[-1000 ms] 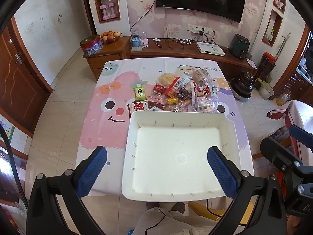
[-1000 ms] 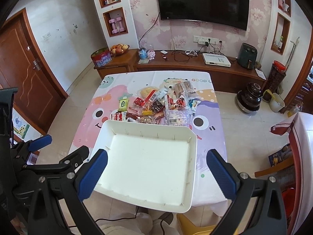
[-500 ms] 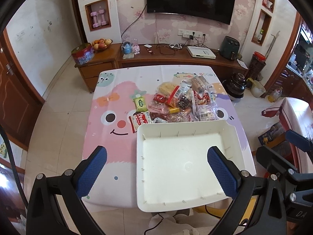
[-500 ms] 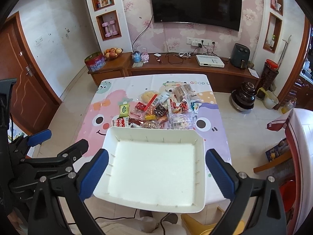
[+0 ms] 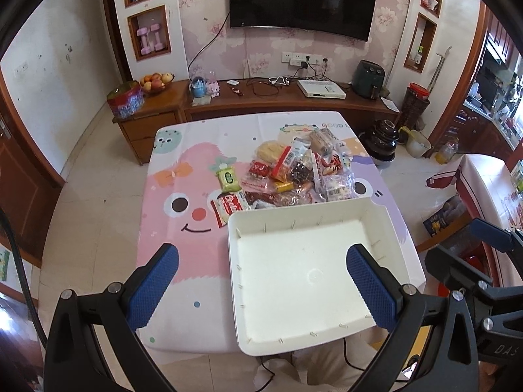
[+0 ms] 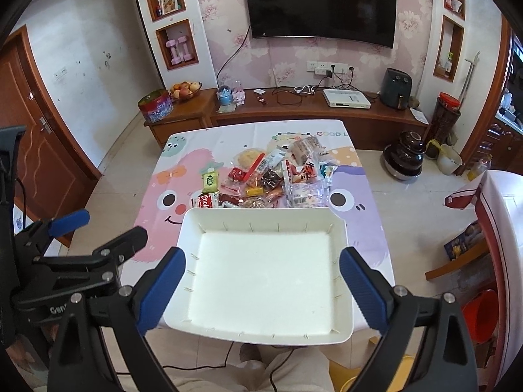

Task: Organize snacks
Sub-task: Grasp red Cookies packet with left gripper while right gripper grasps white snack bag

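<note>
A square table covered by a pastel cartoon-printed tablecloth (image 5: 183, 202) carries, at its near edge, a shallow white rectangular plastic tray (image 5: 313, 271) that holds nothing, and just beyond the tray's far rim a loose heap of mixed wrapped snacks (image 5: 294, 173). To the left of the heap lie a red-and-white biscuit packet (image 5: 228, 207), close against the tray's far-left corner, and a small green-labelled packet (image 5: 227, 178) beyond it. Both tools are raised above the near table edge with nothing between their blue pads: the left gripper (image 5: 258, 289) stands with jaws wide apart, as does the right gripper (image 6: 261, 289), which is centred over the tray. No snack appears to have been moved, so the step in hand is judged to be the first pick. It is best begun with an outlying packet such as the biscuit one, approached from above, grasped across its short width, and carried over the far rim without dragging its neighbours.
</note>
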A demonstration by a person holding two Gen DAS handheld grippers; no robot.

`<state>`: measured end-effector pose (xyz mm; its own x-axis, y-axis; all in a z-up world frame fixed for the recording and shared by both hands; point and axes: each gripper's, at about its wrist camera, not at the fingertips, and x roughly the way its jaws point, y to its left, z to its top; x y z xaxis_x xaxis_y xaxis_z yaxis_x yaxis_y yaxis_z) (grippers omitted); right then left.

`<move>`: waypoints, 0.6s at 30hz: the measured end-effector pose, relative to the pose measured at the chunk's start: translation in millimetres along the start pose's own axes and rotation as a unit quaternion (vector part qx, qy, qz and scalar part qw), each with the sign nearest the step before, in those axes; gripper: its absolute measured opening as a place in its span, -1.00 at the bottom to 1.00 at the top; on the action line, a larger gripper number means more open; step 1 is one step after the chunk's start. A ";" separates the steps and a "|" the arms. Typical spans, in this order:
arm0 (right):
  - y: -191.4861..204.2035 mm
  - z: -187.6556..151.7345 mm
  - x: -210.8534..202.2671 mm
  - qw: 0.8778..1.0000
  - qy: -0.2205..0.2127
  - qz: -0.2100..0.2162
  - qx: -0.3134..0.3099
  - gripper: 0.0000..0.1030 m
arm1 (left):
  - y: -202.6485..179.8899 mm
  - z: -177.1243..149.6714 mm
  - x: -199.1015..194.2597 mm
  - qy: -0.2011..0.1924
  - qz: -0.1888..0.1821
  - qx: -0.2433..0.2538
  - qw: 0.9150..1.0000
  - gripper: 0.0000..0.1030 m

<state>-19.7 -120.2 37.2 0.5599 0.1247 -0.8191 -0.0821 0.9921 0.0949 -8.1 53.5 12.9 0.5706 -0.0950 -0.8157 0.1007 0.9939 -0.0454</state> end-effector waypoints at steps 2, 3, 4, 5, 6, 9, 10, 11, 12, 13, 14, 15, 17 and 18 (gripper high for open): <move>-2.9 3.7 1.6 1.000 0.001 0.001 0.001 0.86 | 2.0 5.6 1.6 -0.004 -0.003 0.000 1.000 0.98; -1.6 2.3 2.0 1.000 0.001 0.000 0.001 0.85 | 3.1 8.4 2.9 -0.007 -0.003 -0.001 1.000 0.98; -4.1 4.2 2.1 1.000 -0.001 0.000 0.001 0.84 | 4.7 11.9 5.2 -0.011 -0.003 -0.003 1.000 0.98; -6.4 6.2 2.0 1.000 -0.003 0.000 0.001 0.84 | 5.9 15.6 7.8 -0.014 -0.002 -0.005 1.000 0.98; -8.3 9.3 3.3 1.000 -0.004 -0.001 0.001 0.84 | 7.0 17.6 10.0 -0.016 -0.002 -0.007 1.000 0.98; -18.0 19.4 10.1 1.000 -0.005 -0.005 0.000 0.83 | 12.9 27.6 23.0 -0.018 0.001 -0.026 1.000 0.98; -21.5 23.2 13.8 1.000 -0.003 -0.004 0.001 0.83 | 14.8 29.6 26.8 -0.018 0.003 -0.031 0.999 0.98; -26.9 28.1 18.8 1.000 0.000 -0.003 0.002 0.83 | 17.6 33.0 32.0 -0.016 0.005 -0.037 0.999 0.98; -31.0 33.0 23.6 1.000 0.002 -0.003 0.002 0.83 | 20.3 37.2 38.3 -0.011 0.009 -0.042 0.999 0.98; -36.2 39.1 30.0 1.000 0.006 -0.003 0.001 0.83 | 22.3 40.4 44.7 -0.007 0.012 -0.044 0.999 0.98; -39.4 43.2 35.1 1.000 0.009 -0.003 -0.001 0.83 | 24.6 43.0 51.6 -0.001 0.016 -0.046 0.999 0.98; -44.8 49.3 43.8 1.000 0.012 -0.002 -0.002 0.83 | 27.5 46.4 59.1 0.005 0.022 -0.048 0.999 0.98; -52.6 57.8 60.0 1.000 0.018 -0.002 -0.001 0.83 | 33.0 51.0 73.3 0.014 0.031 -0.054 0.998 0.98; -57.9 62.1 70.4 1.000 0.022 0.000 0.002 0.83 | 36.8 54.0 81.3 0.020 0.036 -0.058 0.997 0.98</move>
<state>75.6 -168.0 9.2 0.5224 0.1232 -0.8438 -0.0776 0.9923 0.0969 86.0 79.3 -23.9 0.5401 -0.0222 -0.8413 -0.0356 0.9982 -0.0492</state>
